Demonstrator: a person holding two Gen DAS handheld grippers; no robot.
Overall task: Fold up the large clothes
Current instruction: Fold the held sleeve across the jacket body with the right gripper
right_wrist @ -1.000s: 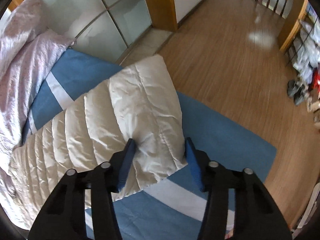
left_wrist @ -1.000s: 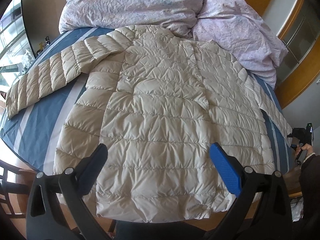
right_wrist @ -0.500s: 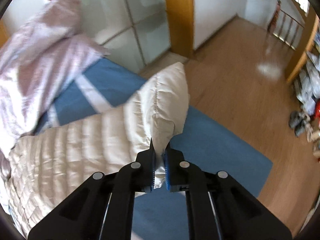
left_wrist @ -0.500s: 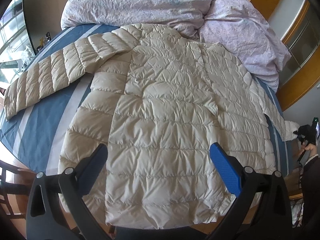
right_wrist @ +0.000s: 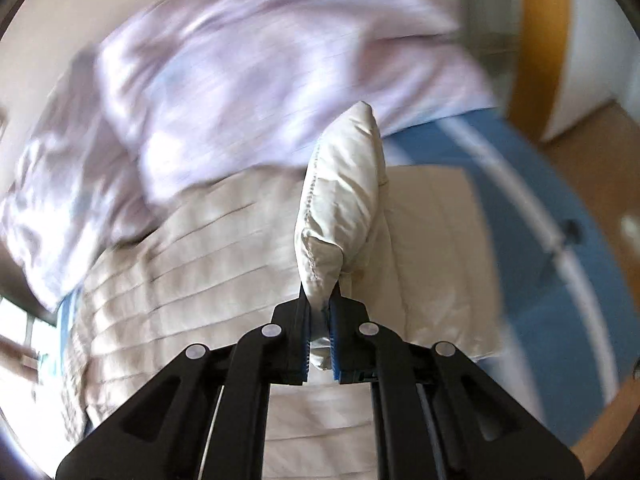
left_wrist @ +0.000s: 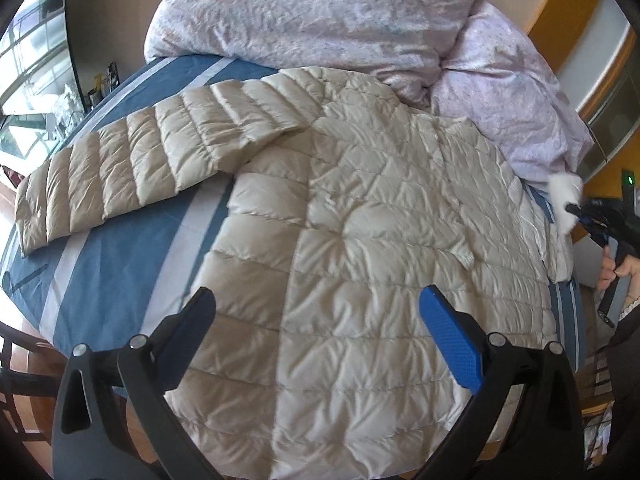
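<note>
- The right gripper (right_wrist: 320, 312) is pinching the cuff end of the jacket's sleeve (right_wrist: 340, 200) between its closed jaws, and the sleeve is standing up off the bed, its length running away from the camera.
- The same sleeve end (left_wrist: 564, 196) is showing at the far right of the left wrist view, caught in the right gripper (left_wrist: 580, 214) that a hand (left_wrist: 624, 272) is holding.
- The left gripper (left_wrist: 316, 320) is hovering with its jaws spread wide over the hem half of the jacket, gripping nothing.
- The cream quilted down jacket (left_wrist: 360, 260) is lying flat on the blue striped bedsheet (left_wrist: 120, 248), its long axis running from the hem near the camera to the collar at the far side.
- Its other sleeve (left_wrist: 132, 168) is stretching out leftward, flat on the sheet.
- A crumpled lilac duvet (left_wrist: 340, 12) is lying just beyond the collar.
</note>
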